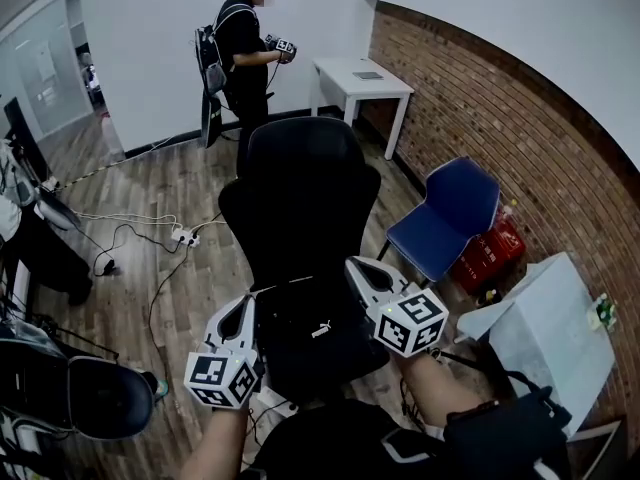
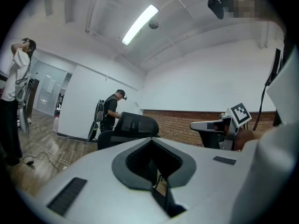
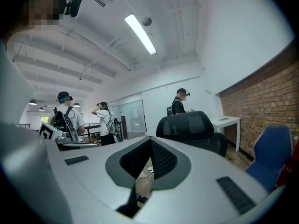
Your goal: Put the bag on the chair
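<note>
Both tools are pressed shut, pinching the top edge of the black bag [image 1: 318, 343]. The left gripper [image 1: 246, 302] has its 10 o'clock corner and the right gripper [image 1: 354, 266] the 2 o'clock one. The bag hangs between them at 6 o'clock of the black chair [image 1: 300, 188]. Can't tell if it touches the seat. A blue chair [image 1: 447, 218] sits at 3 o'clock.
</note>
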